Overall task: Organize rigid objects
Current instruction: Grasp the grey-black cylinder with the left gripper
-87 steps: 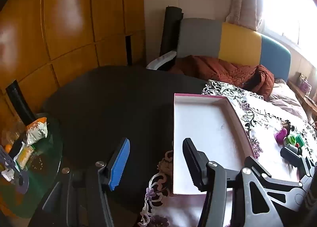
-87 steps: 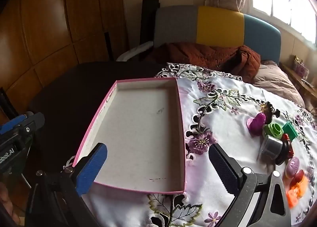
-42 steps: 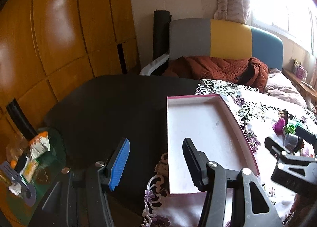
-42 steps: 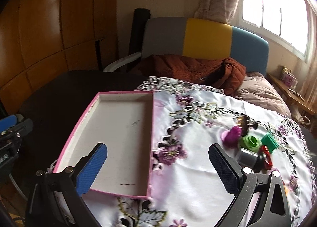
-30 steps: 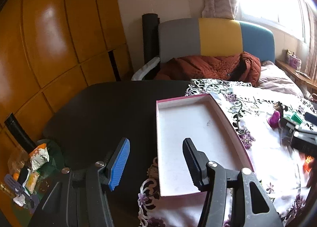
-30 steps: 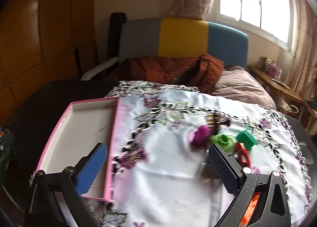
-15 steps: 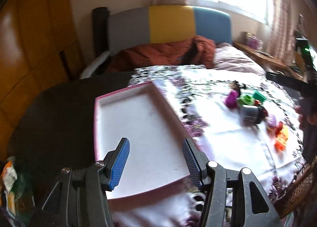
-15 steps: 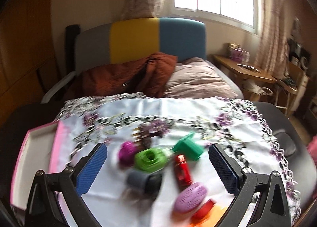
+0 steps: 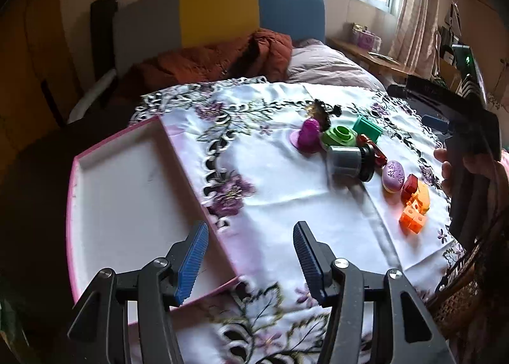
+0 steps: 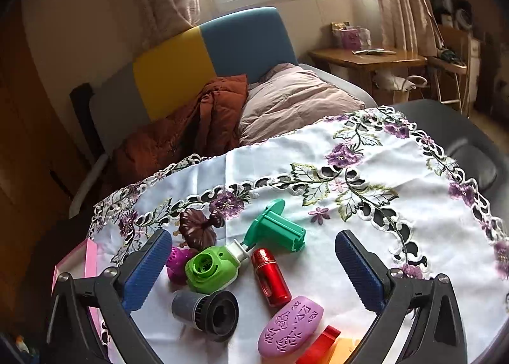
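My left gripper (image 9: 251, 257) hangs wide apart, empty, over the pink tray's (image 9: 178, 154) near right rim. Toy cluster beyond on embroidered tablecloth (image 9: 286, 205): purple piece (image 9: 309, 135), grey cylinder (image 9: 348, 162), orange blocks (image 9: 413, 216).

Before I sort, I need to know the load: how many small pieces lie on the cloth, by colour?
Green pieces: 2
Red pieces: 2
Purple pieces: 2
Orange pieces: 2
Brown piece: 1
Grey piece: 1
Total: 10
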The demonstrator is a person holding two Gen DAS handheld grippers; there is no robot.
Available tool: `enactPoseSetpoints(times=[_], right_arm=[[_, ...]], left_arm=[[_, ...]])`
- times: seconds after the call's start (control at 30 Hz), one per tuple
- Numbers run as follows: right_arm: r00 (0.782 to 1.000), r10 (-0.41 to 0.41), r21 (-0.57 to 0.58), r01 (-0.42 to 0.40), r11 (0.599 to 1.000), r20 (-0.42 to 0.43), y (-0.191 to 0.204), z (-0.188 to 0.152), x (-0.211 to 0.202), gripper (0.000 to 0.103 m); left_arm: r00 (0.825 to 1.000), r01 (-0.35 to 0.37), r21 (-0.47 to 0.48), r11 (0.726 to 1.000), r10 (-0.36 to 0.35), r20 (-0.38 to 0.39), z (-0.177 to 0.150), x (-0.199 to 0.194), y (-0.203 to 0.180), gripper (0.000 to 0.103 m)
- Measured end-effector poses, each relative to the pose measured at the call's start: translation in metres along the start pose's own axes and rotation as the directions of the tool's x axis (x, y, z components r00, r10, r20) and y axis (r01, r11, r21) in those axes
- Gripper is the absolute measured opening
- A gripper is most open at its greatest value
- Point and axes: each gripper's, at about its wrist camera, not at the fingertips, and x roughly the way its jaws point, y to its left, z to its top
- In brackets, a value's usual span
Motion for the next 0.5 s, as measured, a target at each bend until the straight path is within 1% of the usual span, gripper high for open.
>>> enactPoseSetpoints(times=[0.13,0.2,0.27,0.33,0.43,0.5], right_arm=[[1.0,0.007,0.031,-0.006,1.0,-0.008,-0.005,0.001,0.002,0.103],[1.0,0.007,0.049,-0.006,0.999,-0.007,-0.009,0.002,0.002,0.103],[1.0,0.003,0.069,-0.003,0.998,-0.004,-0.012,0.003,0.001,0.103],[1.0,-0.002,0.09,0.001,0.996,0.002,-0.017,0.003,-0.001,0.103],[1.0,0.003,0.12,-0.003,0.993,0.0,-0.022,0.004,0.0,0.103],[1.0,0.007,0.134,-0.007,0.991,-0.004,-0.025,0.004,0.001,0.103]], left_arm=[[0.995,0.089,-0.003,0.996,-0.089,-0.049,0.006,0.022,-0.01,0.056],[0.986,0.144,-0.013,0.989,-0.145,-0.084,0.01,0.033,-0.014,0.056],[0.97,0.208,-0.027,0.978,-0.21,-0.123,0.017,0.044,-0.02,0.056],[0.963,0.23,-0.018,0.973,-0.23,-0.14,0.027,0.052,-0.03,0.056],[0.948,0.272,-0.024,0.962,-0.272,-0.167,0.042,0.066,-0.042,0.056],[0.944,0.286,-0.005,0.958,-0.282,-0.168,0.05,0.074,-0.054,0.056]])
